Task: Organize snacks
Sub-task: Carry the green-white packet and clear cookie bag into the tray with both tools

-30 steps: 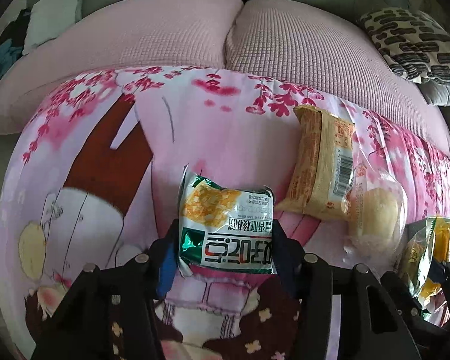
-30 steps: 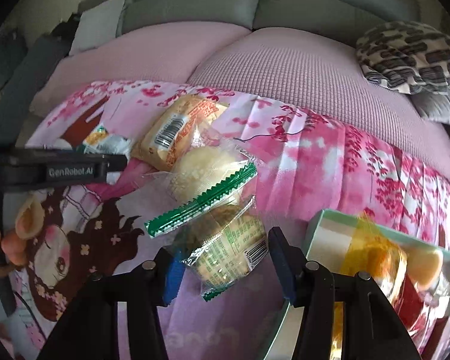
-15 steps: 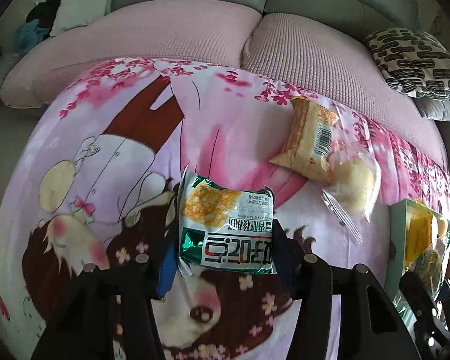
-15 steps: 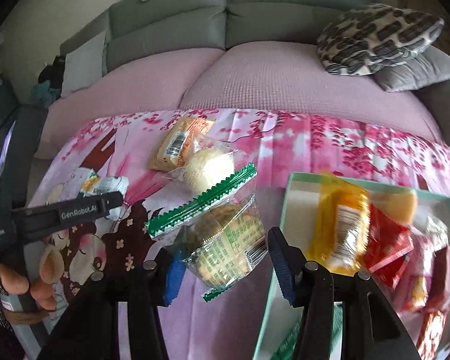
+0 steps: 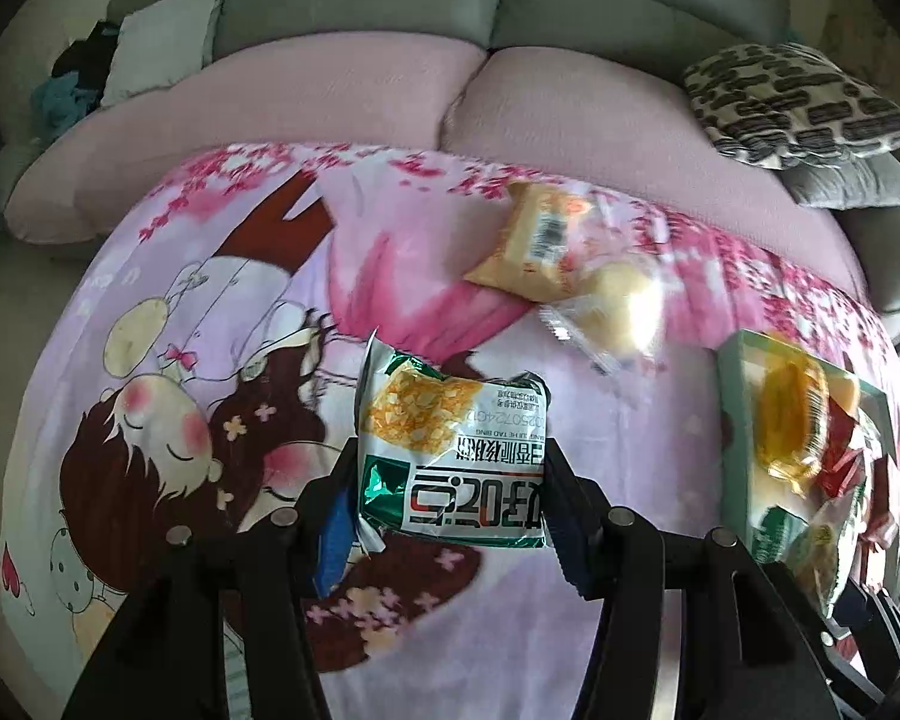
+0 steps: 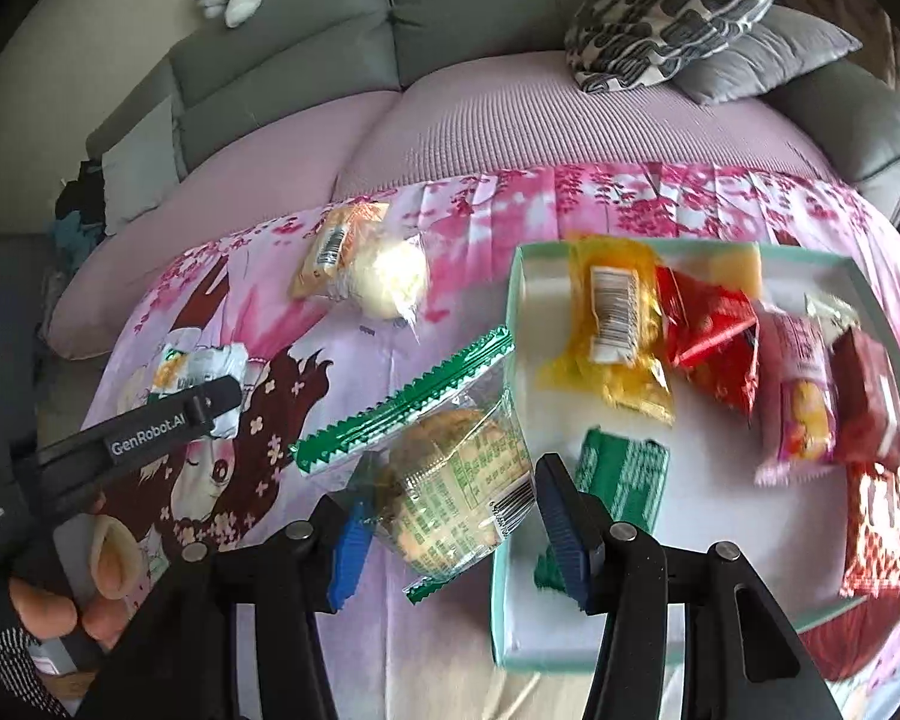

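Observation:
My left gripper (image 5: 450, 516) is shut on a green-and-white snack packet (image 5: 450, 450), held above the cartoon-print cloth (image 5: 210, 360). In the right wrist view the same left gripper (image 6: 222, 402) shows at the left with its packet (image 6: 201, 369). My right gripper (image 6: 450, 516) is shut on a clear packet with a green serrated edge (image 6: 444, 468), beside the left wall of the mint-green tray (image 6: 507, 360). The tray (image 5: 732, 396) holds several wrapped snacks, among them a yellow one (image 6: 618, 324) and red ones (image 6: 714, 336).
Two snacks lie on the cloth farther back: an orange packet (image 5: 534, 240) and a clear-wrapped bun (image 5: 624, 306). Behind is a sofa with pink cushions (image 5: 342, 84) and a patterned pillow (image 5: 798, 102). A person's hand (image 6: 60, 594) grips the left tool.
Both grippers have lifted and travelled rightward with their packets held. The tray has come much further into both views, and the right gripper has rolled.

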Motion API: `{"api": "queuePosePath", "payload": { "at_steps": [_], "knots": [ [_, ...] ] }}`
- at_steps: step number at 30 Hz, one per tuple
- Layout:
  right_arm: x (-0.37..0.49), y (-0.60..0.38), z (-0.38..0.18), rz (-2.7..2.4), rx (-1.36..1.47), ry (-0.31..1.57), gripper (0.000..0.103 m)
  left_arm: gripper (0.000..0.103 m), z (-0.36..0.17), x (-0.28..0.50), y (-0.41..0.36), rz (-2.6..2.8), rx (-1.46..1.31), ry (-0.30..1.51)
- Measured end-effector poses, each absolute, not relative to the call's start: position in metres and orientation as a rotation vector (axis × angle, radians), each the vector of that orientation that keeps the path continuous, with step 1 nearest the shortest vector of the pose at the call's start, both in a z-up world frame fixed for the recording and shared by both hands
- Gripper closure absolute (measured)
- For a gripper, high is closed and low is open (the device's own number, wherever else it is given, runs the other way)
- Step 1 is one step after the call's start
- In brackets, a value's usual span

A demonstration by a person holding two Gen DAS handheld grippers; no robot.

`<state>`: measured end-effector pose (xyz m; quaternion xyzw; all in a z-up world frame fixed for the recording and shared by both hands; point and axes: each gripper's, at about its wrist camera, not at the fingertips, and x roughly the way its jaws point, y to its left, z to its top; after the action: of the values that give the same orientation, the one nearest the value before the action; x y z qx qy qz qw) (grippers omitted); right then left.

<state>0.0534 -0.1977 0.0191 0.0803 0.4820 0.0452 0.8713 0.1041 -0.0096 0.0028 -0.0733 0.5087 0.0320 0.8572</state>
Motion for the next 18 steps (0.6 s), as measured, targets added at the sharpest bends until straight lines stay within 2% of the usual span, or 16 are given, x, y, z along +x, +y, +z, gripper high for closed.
{"api": "queuePosePath", "payload": {
  "at_steps": [7,18],
  "knots": [
    [0.044,-0.217,0.037,0.04,0.172,0.951,0.048,0.046,0.021,0.099,-0.043,-0.009,-0.1,1.016],
    [0.034,-0.286,0.035,-0.195,0.215,0.965,0.048,0.046,0.029,0.086,-0.102,-0.166,-0.02,0.995]
  ]
}}
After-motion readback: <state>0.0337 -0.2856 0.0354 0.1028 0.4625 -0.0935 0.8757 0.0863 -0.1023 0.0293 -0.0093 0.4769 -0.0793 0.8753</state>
